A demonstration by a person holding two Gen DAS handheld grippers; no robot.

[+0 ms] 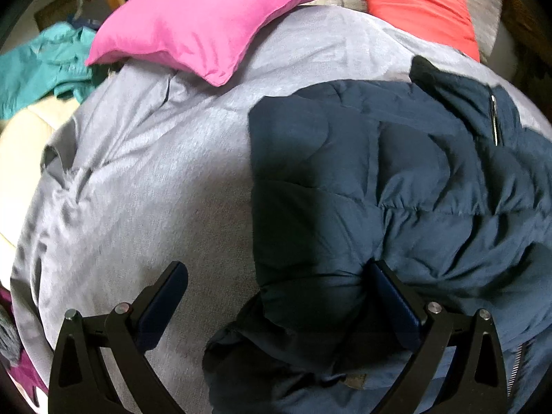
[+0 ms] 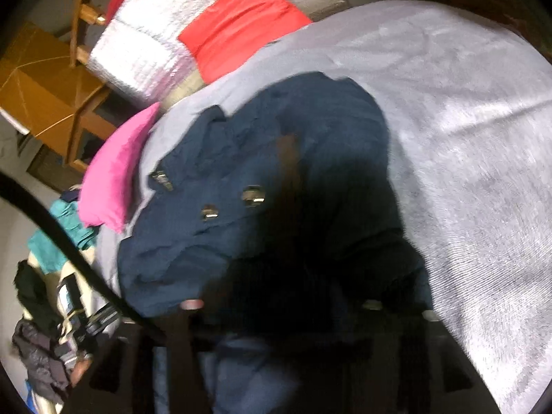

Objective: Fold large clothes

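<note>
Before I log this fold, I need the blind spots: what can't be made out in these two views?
- Right wrist view: the right tongs are lost in blur and shadow over the navy jacket; whether they grip it is unclear.
- Left wrist view: the jacket's near hem runs under the left tongs and off the bottom edge.
- Left wrist view: the teal garment is cut by the left edge.
</note>
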